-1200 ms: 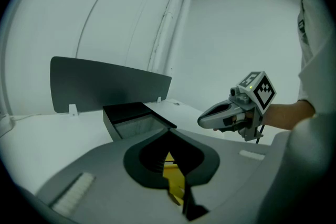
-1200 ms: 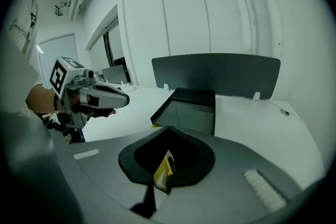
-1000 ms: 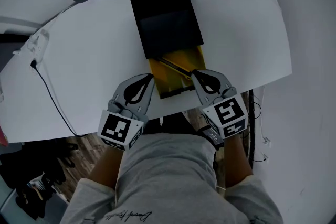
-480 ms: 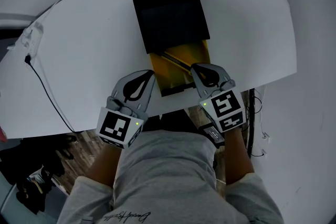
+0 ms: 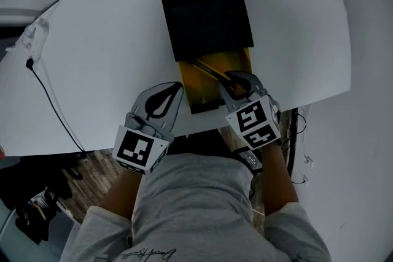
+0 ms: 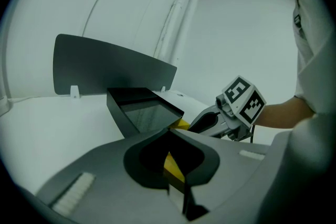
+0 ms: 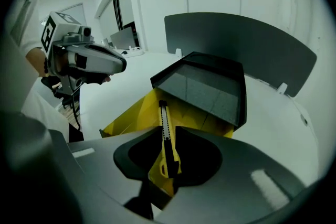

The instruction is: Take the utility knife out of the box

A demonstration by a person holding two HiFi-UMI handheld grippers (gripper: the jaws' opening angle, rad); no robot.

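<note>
left gripper (image 5: 177,90) fingers pinching yellow tray (image 5: 199,95) wall, right gripper (image 5: 228,80) fingers just spreading around slim yellow-black utility knife (image 7: 168,155)

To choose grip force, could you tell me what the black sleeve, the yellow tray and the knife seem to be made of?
Black rectangular sleeve: matte card, probably; flat panels, sharp folded edges.
Yellow inner tray: thin card, creased angled walls, slight sheen.
Slim yellow-and-black utility knife: likely plastic body, notched black strip.
</note>
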